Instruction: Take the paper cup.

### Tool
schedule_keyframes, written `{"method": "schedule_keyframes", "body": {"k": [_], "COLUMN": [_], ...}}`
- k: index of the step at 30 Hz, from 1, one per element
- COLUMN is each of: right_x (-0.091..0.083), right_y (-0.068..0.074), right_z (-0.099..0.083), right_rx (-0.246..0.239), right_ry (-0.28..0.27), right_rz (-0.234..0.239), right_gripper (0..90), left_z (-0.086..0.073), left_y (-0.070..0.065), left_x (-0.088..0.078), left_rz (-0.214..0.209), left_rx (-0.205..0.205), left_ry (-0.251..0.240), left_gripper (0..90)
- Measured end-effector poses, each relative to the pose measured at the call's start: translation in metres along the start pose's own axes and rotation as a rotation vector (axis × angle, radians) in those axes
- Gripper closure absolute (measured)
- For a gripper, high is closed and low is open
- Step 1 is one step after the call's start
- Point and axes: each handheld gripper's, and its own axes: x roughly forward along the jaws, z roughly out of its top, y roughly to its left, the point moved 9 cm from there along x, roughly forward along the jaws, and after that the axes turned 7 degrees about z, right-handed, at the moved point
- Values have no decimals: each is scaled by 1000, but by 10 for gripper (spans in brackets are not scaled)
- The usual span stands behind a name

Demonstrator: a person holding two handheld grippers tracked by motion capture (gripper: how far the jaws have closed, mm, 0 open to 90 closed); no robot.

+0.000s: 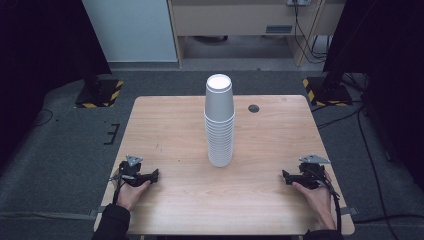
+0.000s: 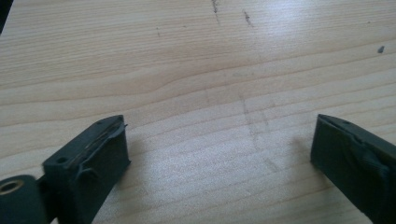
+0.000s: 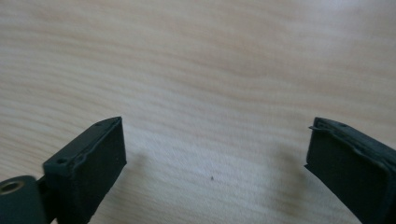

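My left hand-held gripper (image 1: 156, 174) and right hand-held gripper (image 1: 285, 176) rest open near the table's (image 1: 165, 125) front corners, cup stack (image 1: 219, 122) mid-table between them.

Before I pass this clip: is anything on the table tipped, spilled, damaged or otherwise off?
Nothing stands out. The stack of white cups stands upside down at the table's middle, nested and roughly straight. Both grippers, left and right, rest open near the front corners. Faint scuff marks show on the wood.
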Motion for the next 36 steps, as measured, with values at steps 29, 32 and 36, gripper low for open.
{"method": "schedule_keyframes", "body": {"k": [29, 32, 36], "right_x": [-83, -91, -107], "right_y": [60, 66, 79], "right_z": [116, 126, 150], "right_rx": [-7, -19, -29], "right_ry": [-445, -467, -530], "right_rz": [127, 133, 169], "right_gripper": [68, 67, 67], "left_z": [0, 0, 0], "left_y": [-1, -1, -2], "left_x": [1, 1, 1], "left_rz": [-7, -7, -8], "left_rx": [9, 10, 10], "left_ry": [10, 10, 11], "left_gripper": [4, 4, 2]}}
